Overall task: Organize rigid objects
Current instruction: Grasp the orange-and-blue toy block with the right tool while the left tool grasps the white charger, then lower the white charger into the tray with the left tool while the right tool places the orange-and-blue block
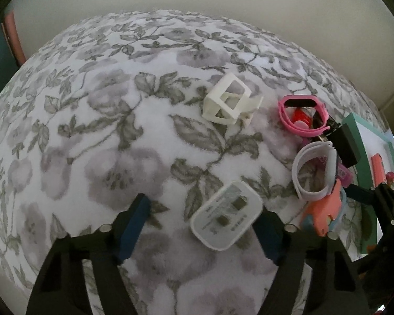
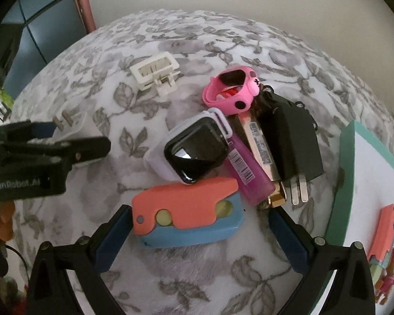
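White plastic fills the near ground: a flat charger [image 1: 227, 216] lies prongs-up on the floral worktop [image 1: 105, 136] between the blue pads of the left hand-held gripper [image 1: 201, 229]. Its right corner sits just beside the right pad, perhaps touching; the left pad stands clear, so the jaws are apart and not clamped. The charger's long axis runs on a slant across the gap, which suggests the jaws would close on its corners rather than its flat sides.

To the right, the right hand-held gripper [image 2: 199, 232], jaws wide apart and empty, hovers over a coral-and-blue toy [image 2: 189, 216] whose long axis lies crosswise, end to end between the pads. This hand looks the nearer to the pile.

Behind the toy, touching one another, lie a white watch [image 2: 195, 155], a purple lighter [image 2: 245, 173] and a black plug [image 2: 293, 144], with a pink watch [image 2: 232, 93] beyond. Farther off, alone, sits a white clip [image 2: 156, 72]. A teal-rimmed tray [image 2: 345, 162], probably the destination, lies at far right.
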The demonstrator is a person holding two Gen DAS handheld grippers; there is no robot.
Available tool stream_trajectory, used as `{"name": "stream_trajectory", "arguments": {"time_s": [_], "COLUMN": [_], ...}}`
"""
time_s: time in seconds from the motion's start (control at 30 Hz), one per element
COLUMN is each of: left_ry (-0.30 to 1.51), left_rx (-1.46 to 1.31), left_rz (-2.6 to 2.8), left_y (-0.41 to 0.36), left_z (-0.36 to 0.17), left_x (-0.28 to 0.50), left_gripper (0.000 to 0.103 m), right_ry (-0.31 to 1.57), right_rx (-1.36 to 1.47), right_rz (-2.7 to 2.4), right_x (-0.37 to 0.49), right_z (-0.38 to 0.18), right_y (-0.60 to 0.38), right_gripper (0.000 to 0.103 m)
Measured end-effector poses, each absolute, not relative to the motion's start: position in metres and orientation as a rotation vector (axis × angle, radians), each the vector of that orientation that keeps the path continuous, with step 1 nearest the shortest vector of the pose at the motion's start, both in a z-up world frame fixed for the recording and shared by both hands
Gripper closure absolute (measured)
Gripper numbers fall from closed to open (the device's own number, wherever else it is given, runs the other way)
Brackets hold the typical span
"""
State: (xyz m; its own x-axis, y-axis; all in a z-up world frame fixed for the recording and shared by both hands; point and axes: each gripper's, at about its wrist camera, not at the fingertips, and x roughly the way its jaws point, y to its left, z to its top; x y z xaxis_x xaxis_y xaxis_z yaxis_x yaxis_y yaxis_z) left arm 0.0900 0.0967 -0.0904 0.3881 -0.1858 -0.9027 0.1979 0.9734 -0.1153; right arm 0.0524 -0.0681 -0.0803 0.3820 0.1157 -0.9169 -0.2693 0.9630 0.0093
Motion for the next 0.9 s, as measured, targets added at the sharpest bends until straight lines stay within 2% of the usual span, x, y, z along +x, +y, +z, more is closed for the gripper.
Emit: {"name": "stream_trajectory", "arguments": {"time_s": [0.07,0.13,0.2,0.4,0.9], "left_ry": [1.147,1.149,1.156,1.180,1.269], "left_rx": [0.014,0.008,0.007,0.032,-0.006], "left_rz": [-0.263,-0.287,-0.307,-0.283,-0.200], "left_y": [0.093,0.091,0.087,0.084,0.080], "left_z": [-0.089,-0.087,-0.086,-0.086,-0.070], "left_x": [0.090,0.088,0.087,0.086,0.088], "left_gripper": [0.038,0.053,0.060,0.060,0.060], "right_ry": [1.155,1.154,1.151,1.138,1.145], "right_rx": [-0.156,-0.155,-0.153,-0.156,-0.045], "right_rz": [0.243,0.236,0.231,0.239,0.243], "right_x": [0.053,0.053,0.053,0.047,0.030], "right_z": [-0.081,-0.081,-0.080,-0.075,-0.053], "right_y": [-0.065,-0.066,-0.066,-0.062,-0.075], "right_gripper": [0.002,0.005,0.009,0.028,0.029]}}
